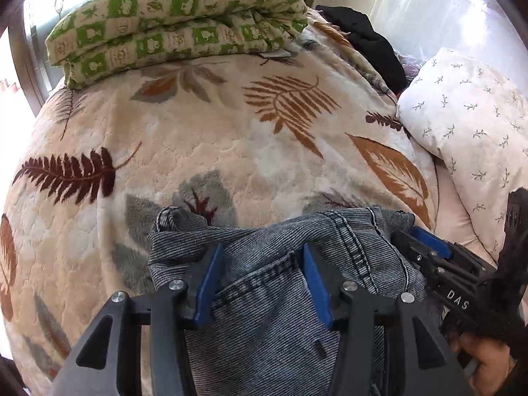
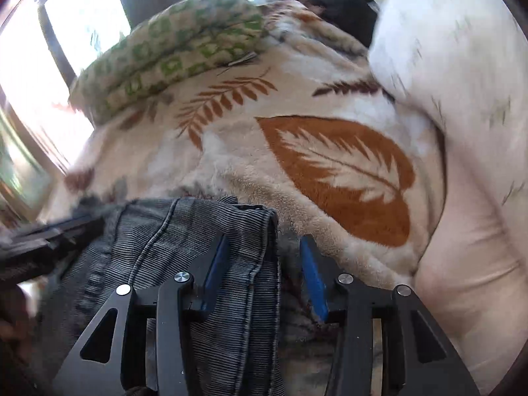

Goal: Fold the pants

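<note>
Jeans (image 1: 264, 280) of grey-washed denim lie bunched on the leaf-print blanket (image 1: 214, 138) that covers the bed; all positions below are given relative to the jeans.

Left tongs (image 1: 260, 264): the jaws stand partly apart over the jeans. Denim fills the gap between the blue pads (image 1: 208, 283), with the pocket stitching running across it. The pads straddle the cloth, but no clear pinch on it shows; the fabric lies slack on the blanket.

Right tongs (image 2: 264, 257): the jaws stand partly apart at the right edge of the jeans. The left pad (image 2: 214, 270) is against the hemmed, seamed edge of the denim; the right pad (image 2: 313, 277) stands clear of it, over bare blanket. In the left wrist view the right tongs sit at the right edge of the jeans, with a hand (image 1: 488, 359) on the grip.

Surroundings:
- Leaf-print blanket: under the jeans and reaching out beyond them on all visible sides.
- Folded green-checked quilt (image 1: 178, 23): well beyond the jeans, at the far end of the bed by the window.
- White sprig-print pillow (image 1: 468, 115): to the right of the jeans and apart from them.
- Black garment (image 1: 366, 36): far right, behind the pillow, well apart from the jeans.

The right wrist view is blurred.
</note>
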The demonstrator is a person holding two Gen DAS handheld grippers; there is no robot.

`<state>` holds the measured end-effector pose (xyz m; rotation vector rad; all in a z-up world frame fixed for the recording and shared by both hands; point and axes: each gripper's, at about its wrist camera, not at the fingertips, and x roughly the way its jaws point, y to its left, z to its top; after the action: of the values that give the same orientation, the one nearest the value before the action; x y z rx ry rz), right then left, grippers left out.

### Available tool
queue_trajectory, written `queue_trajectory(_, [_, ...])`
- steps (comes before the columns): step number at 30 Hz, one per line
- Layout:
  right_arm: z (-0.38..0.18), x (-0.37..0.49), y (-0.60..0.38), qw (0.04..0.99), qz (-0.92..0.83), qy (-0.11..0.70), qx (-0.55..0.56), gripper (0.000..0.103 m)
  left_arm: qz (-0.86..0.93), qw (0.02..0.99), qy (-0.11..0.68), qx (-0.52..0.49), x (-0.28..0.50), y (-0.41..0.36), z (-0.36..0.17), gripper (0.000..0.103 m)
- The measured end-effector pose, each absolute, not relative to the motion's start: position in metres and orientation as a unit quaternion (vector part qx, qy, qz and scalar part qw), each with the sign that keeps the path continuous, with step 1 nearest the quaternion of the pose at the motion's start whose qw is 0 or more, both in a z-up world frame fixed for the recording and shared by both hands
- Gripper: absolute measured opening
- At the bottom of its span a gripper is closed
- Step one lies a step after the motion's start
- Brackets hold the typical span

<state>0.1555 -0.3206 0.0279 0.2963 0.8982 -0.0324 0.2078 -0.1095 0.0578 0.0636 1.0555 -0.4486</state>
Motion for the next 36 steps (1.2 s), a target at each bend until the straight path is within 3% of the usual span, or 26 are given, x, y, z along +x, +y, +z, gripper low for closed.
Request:
queue_trajectory(11, [0.102,0.094,-0.282,0.908,0.050,0.399,0.121,0.043,-0.263,0.841,0.472,-0.011,0.125,-0.067,0.109,0.049])
queue_trajectory(18, [0.038,0.073,-0.262,0.872,0.027,0.487,0.043,0.041,-0.255,0.832,0.488,0.067,0.082,-0.087,0.062,0.051])
queue_trajectory(22, [0.040,0.074,-0.258,0.876,0.028,0.482,0.016,0.043,-0.248,0.840,0.474,0.090,0.076,-0.091,0.064,0.051])
queue_trajectory(25, [0.038,0.071,-0.262,0.878,0.004,0.479,0.011,0.064,-0.255,0.839,0.477,0.060,0.075,-0.079,0.079,0.051])
queue_trajectory(27, [0.038,0.067,-0.281,0.872,0.011,0.483,0.080,0.067,-0.251,0.846,0.469,0.040,0.072,-0.065,0.090,0.064])
queue_trajectory(29, [0.046,0.062,-0.289,0.879,0.013,0.466,0.101,0.067,-0.241,0.849,0.471,0.016,0.074,-0.052,0.093,0.070])
queue_trajectory(36, [0.059,0.064,-0.291,0.889,0.046,0.434,0.139,0.081,-0.214,0.835,0.503,-0.067,0.093,-0.024,0.080,0.073])
